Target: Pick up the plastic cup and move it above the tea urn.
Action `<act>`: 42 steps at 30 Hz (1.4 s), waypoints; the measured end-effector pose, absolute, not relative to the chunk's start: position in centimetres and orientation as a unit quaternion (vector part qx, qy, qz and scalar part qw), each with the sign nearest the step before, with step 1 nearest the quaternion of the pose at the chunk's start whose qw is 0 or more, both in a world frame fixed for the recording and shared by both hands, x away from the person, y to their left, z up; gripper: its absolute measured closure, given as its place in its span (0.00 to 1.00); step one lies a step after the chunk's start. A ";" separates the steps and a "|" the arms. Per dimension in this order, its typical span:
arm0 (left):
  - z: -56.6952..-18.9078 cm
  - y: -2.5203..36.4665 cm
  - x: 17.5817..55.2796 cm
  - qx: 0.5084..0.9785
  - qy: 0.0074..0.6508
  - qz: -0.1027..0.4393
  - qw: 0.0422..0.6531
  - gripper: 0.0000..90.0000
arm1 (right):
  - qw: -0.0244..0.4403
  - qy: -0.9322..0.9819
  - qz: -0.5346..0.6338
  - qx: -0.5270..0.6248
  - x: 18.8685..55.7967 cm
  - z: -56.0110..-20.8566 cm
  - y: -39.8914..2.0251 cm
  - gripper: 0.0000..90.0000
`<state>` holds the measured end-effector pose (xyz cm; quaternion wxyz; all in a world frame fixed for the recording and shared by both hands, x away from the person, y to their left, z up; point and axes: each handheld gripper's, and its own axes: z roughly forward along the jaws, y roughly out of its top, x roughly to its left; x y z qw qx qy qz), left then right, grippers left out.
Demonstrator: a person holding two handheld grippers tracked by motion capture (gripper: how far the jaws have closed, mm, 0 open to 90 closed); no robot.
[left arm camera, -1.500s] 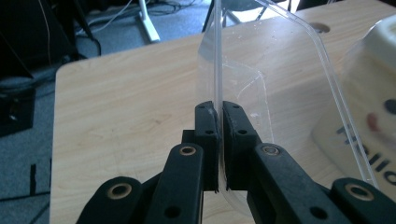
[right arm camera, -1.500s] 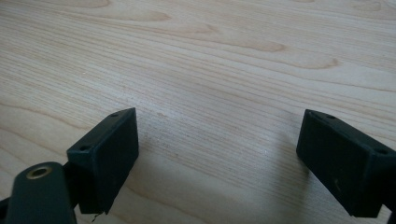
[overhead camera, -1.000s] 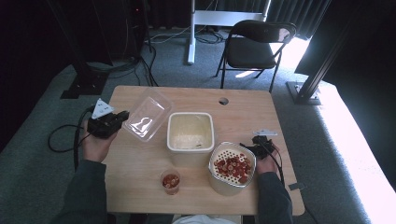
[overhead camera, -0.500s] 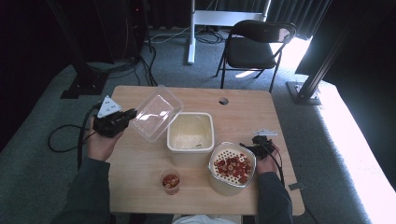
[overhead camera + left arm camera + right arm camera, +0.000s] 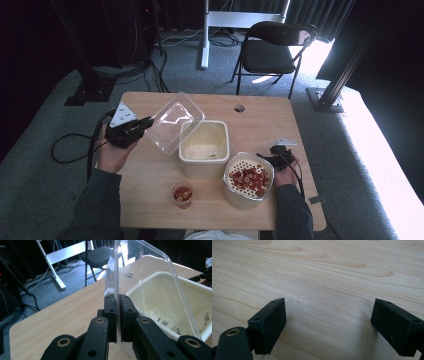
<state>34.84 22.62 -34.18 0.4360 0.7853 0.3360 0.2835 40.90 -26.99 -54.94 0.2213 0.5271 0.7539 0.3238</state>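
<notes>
Slippage is the main worry: the left gripper [image 5: 117, 315] pinches only the thin rim of the clear plastic lid [image 5: 173, 123], jaws pressed together on a narrow strip of it, so the broad, slick sheet could twist or slide out if the hand swings. The lid hangs tilted above the table [image 5: 160, 185], its far edge over the near-left corner of the cream rectangular tub [image 5: 205, 144]. If it dips, that edge could catch the tub's rim and nudge the tub toward the white colander [image 5: 248, 176] of red slices just beside it. The small cup [image 5: 182, 193], also holding red pieces, stands near the front edge and could be toppled by a sleeve. The cable trailing from the left gripper may drag on the table corner and tug the hand off line.

The right gripper [image 5: 328, 322] rests low over bare wood with its jaws spread wide and nothing between them, just right of the colander in the high view.

Count: one lid, one tub, one colander, one cup, two grippers, one black folding chair [image 5: 272, 50] behind the table. The red slices are too many and too small to number; they look like cut fruit, though that is unclear.
</notes>
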 end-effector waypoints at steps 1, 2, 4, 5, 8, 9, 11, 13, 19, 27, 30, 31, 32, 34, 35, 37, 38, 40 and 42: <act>-34.1 22.5 34.8 0.786 0.334 0.284 0.436 0.96 | 0.221 0.754 0.324 0.527 40.9 -54.9 -27.0 0.14; -34.0 22.3 34.8 0.787 0.332 0.284 0.436 0.96 | 0.221 0.754 0.324 0.527 40.9 -54.9 -27.0 0.14; -33.8 22.1 34.8 0.789 0.328 0.284 0.436 0.96 | 0.221 0.754 0.324 0.527 40.9 -54.9 -27.0 0.14; -33.8 22.0 34.8 0.789 0.327 0.284 0.436 0.96 | 0.221 0.754 0.324 0.527 40.9 -54.9 -27.0 0.14; -33.6 21.7 34.8 0.790 0.322 0.284 0.437 0.96 | 0.221 0.754 0.324 0.527 40.9 -54.9 -27.0 0.14; -33.5 21.3 34.8 0.794 0.315 0.283 0.436 0.96 | 0.222 0.754 0.324 0.527 40.9 -54.9 -27.0 0.14; -33.4 21.0 34.8 0.796 0.311 0.283 0.436 0.96 | 0.222 0.754 0.324 0.527 40.9 -54.9 -27.0 0.14; -33.4 20.7 34.8 0.798 0.307 0.281 0.435 0.96 | 0.222 0.754 0.324 0.526 40.9 -54.9 -27.0 0.14; -33.5 20.2 34.9 0.797 0.295 0.265 0.455 0.90 | 0.221 0.754 0.324 0.527 40.9 -54.9 -27.0 0.14; -33.9 19.9 35.2 0.798 0.291 0.239 0.470 0.66 | 0.221 0.754 0.324 0.527 40.9 -54.9 -27.0 0.14; -34.3 19.5 35.3 0.799 0.291 0.239 0.468 0.65 | 0.221 0.754 0.324 0.527 40.9 -54.9 -27.0 0.14; -34.3 19.5 35.3 0.797 0.292 0.240 0.470 0.65 | 0.221 0.754 0.324 0.527 40.9 -54.9 -27.0 0.14; -34.3 19.5 35.3 0.795 0.294 0.239 0.473 0.65 | 0.221 0.754 0.324 0.527 40.9 -54.9 -27.0 0.14; -34.3 19.7 35.4 0.792 0.297 0.240 0.476 0.64 | 0.221 0.754 0.324 0.527 40.9 -54.9 -27.0 0.14; -34.2 19.8 35.4 0.791 0.298 0.240 0.477 0.63 | 0.221 0.754 0.324 0.527 40.9 -54.9 -27.0 0.14; -34.2 19.9 35.3 0.790 0.301 0.238 0.478 0.63 | 0.221 0.754 0.324 0.527 40.9 -54.9 -27.0 0.14; -34.2 19.9 35.3 0.790 0.301 0.238 0.478 0.62 | 0.221 0.754 0.324 0.527 40.9 -54.9 -27.0 0.14; -34.4 19.7 35.2 0.791 0.301 0.229 0.482 0.61 | 0.221 0.754 0.324 0.527 40.9 -54.9 -27.0 0.14; -34.6 19.3 35.4 0.793 0.303 0.229 0.477 0.58 | 0.221 0.754 0.324 0.527 40.9 -54.9 -27.0 0.14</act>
